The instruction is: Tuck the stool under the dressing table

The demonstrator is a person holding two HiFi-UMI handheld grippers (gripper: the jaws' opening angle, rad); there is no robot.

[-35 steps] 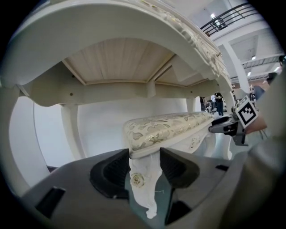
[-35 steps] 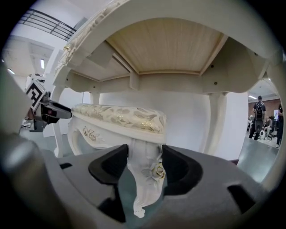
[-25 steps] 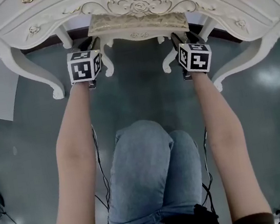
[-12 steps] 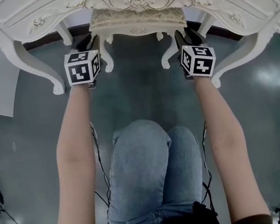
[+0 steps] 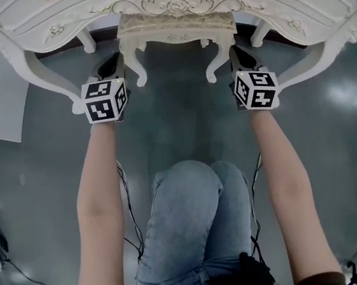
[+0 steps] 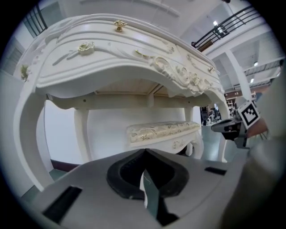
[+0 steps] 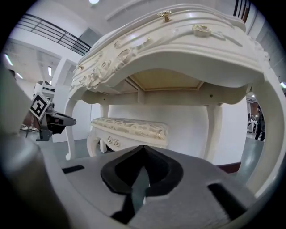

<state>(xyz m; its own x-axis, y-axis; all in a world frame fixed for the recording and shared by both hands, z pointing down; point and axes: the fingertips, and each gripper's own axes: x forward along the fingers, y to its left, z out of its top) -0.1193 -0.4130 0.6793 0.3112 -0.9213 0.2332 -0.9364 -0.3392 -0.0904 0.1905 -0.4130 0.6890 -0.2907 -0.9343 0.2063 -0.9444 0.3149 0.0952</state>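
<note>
- You are holding the left gripper [image 5: 110, 64] and the right gripper [image 5: 239, 56] just clear of the stool [image 5: 175, 22], one off each front corner, neither touching it.
- Both pairs of jaws have just been closing and are now pressing together, with nothing between them in either gripper view.
- The stool is lying straight ahead of your fingertips and between the two grippers. Its cushioned seat is sitting mostly beneath the top of the dressing table [image 5: 81, 12], with its front legs showing at the table's front edge.
- Its long axis is running side to side, parallel to the table front, so any further push would be going straight away from you.
- Both grippers are sitting about equally near, so neither has the advantage.
- How deep the seat is reaching is hard to judge from above, but it is probably tucked far enough.
</note>
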